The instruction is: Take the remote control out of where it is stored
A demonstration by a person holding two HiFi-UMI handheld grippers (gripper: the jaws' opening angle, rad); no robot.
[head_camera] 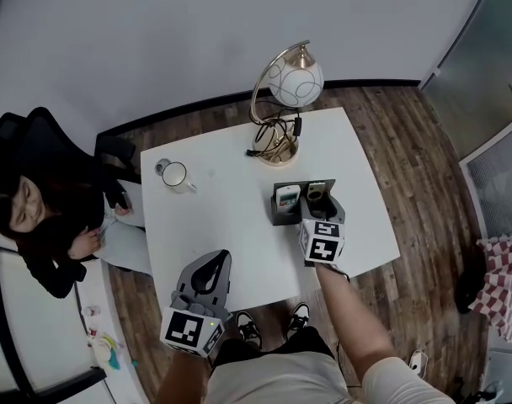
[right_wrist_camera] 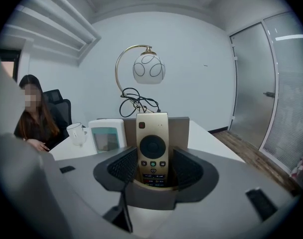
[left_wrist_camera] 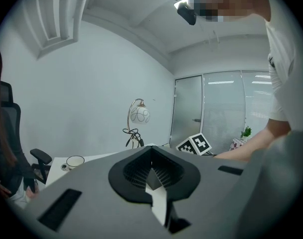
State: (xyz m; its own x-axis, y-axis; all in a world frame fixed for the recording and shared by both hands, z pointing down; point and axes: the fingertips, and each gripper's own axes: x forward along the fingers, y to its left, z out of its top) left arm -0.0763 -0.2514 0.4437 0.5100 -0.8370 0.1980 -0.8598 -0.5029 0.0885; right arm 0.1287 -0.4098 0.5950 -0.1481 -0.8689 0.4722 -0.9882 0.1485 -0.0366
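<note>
Right gripper view: gold remote control (right_wrist_camera: 152, 143) upright in its grey holder (right_wrist_camera: 179, 131) on the tabletop (right_wrist_camera: 207, 138), right gripper (right_wrist_camera: 152, 167) spread either side, not pressing; we should clamp its edges squarely, then lift straight up.

Gold remote control (right_wrist_camera: 152, 148) — stored upright
It stood at frame centre in a dark grey holder (right_wrist_camera: 179, 131), buttons facing the camera — round pad above, small coloured keys below.
</note>
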